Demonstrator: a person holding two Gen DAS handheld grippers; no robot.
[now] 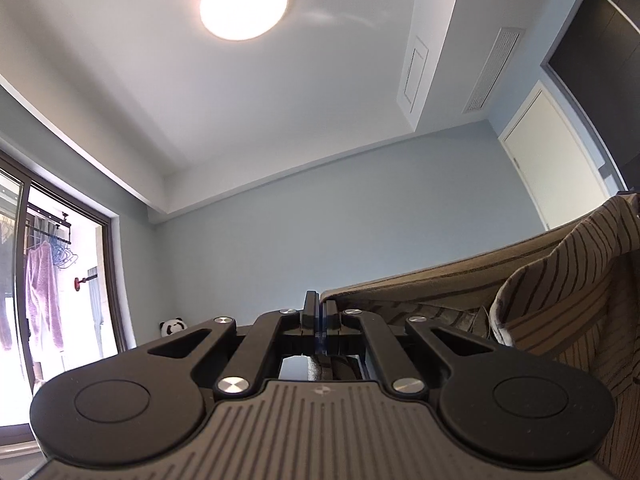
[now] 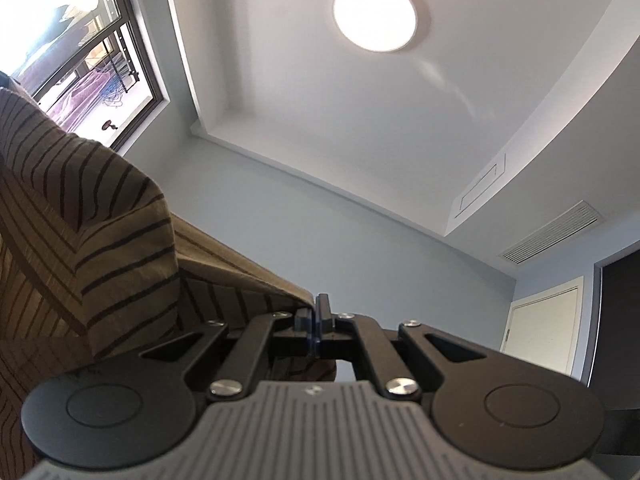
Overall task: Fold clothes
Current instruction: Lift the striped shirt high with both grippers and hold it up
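A brown garment with thin dark stripes [image 1: 560, 280] hangs in the air, stretched between both grippers. In the left wrist view my left gripper [image 1: 319, 304] is shut on one edge of the cloth, which runs off to the right and droops in a fold. In the right wrist view my right gripper [image 2: 318, 310] is shut on another edge of the striped garment [image 2: 88, 232], which spreads to the left and down. Both grippers point upward toward the wall and ceiling. The lower part of the garment is hidden below the gripper bodies.
A round ceiling lamp [image 1: 244, 2] glows overhead. A window [image 1: 60, 272] with laundry hanging outside is at the left, a panda toy [image 1: 173, 326] beside it. A white door [image 1: 560, 156] and a dark wardrobe [image 1: 600, 40] stand at the right.
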